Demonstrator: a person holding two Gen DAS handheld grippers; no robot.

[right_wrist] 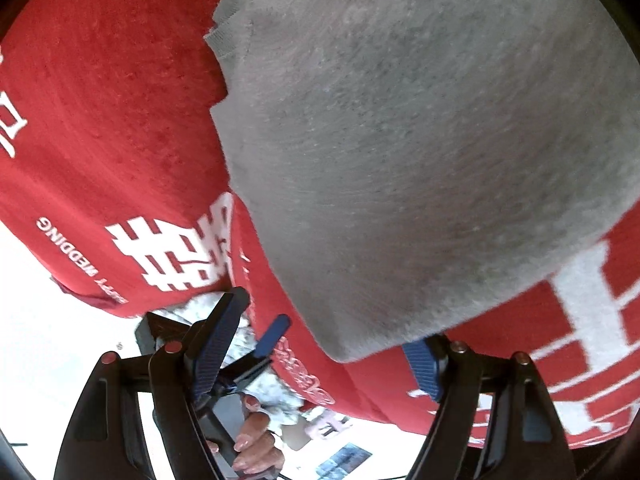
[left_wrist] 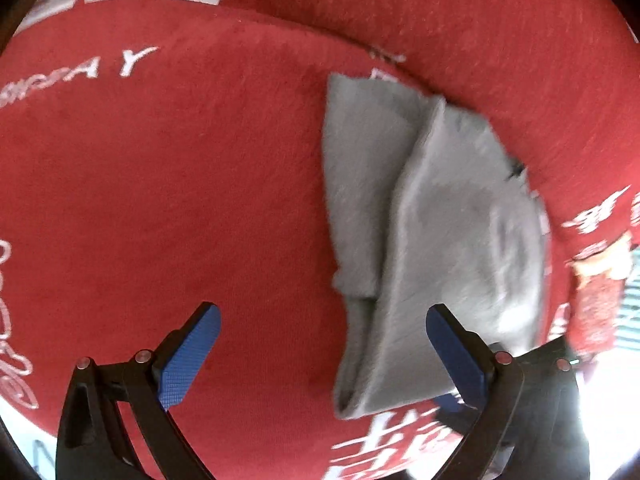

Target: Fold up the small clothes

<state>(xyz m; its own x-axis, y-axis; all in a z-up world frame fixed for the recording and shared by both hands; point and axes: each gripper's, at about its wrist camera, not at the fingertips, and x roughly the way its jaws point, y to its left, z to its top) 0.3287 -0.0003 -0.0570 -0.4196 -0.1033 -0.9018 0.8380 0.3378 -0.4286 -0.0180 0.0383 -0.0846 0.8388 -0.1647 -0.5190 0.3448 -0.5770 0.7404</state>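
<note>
Grey garment [left_wrist: 432, 216] lies folded on the red cloth [left_wrist: 160, 180] with white lettering, one layer lapped over another. Left gripper [left_wrist: 324, 356] — jaws spread wide, nothing between the pads, right finger resting at the garment's near edge. Right gripper [right_wrist: 320, 360] — also wide open, the garment's rounded edge just above its gap, not clamped.

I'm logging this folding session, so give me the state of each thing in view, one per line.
Grey knit garment: partly folded, one layer lapped over another, lying on the cloth, not gripped.
Red printed cloth: spread flat under the garment.
Left gripper: open, nothing between the pads.
Right gripper: open, garment edge just ahead of it.
</note>
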